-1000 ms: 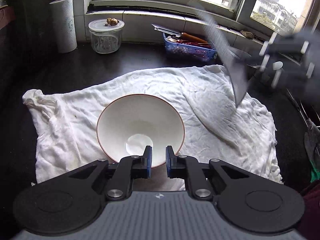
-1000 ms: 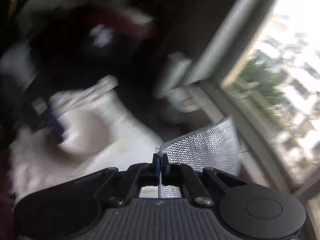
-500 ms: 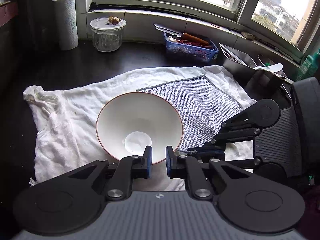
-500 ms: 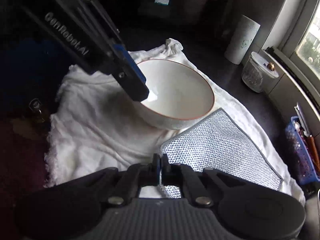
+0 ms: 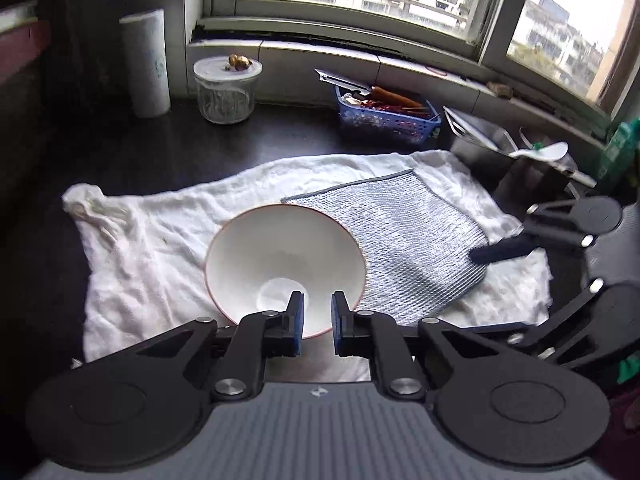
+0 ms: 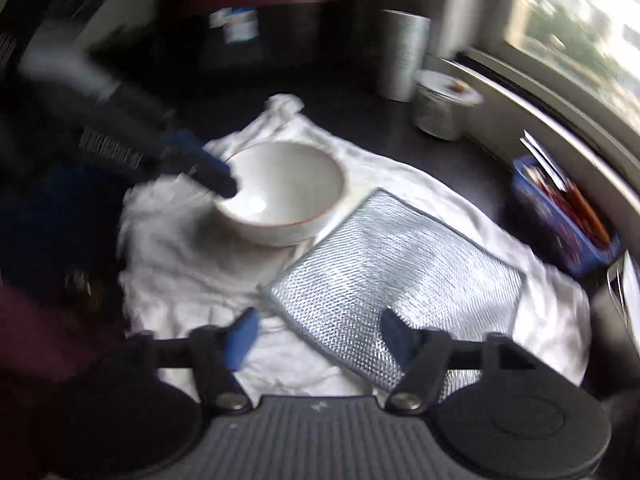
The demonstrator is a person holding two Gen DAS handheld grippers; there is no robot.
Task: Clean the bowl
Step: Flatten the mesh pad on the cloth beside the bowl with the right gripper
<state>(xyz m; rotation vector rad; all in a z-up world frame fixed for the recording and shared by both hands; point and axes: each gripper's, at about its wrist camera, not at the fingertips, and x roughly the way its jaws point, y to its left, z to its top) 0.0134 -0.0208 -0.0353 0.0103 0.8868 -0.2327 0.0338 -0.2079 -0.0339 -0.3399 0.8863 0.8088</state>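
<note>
A white bowl (image 5: 280,256) with a thin red rim sits tilted on a white towel (image 5: 140,248). My left gripper (image 5: 317,316) is shut on the bowl's near rim. A silver mesh scrub cloth (image 5: 404,240) lies flat on the towel to the right of the bowl. The right wrist view shows the bowl (image 6: 284,196), the cloth (image 6: 400,276) and the left gripper (image 6: 216,176) on the rim. My right gripper (image 6: 320,336) is open and empty, just above the cloth's near corner.
On the dark counter behind stand a paper towel roll (image 5: 146,64), a glass jar (image 5: 226,90) and a blue basket (image 5: 388,120) of utensils. Metal containers (image 5: 492,148) and a green bottle (image 5: 620,152) sit at the right.
My right gripper brought the mesh cloth down onto the towel beside the bowl, then opened and let it go, pulling back slightly. My left gripper keeps its hold on the bowl rim.
</note>
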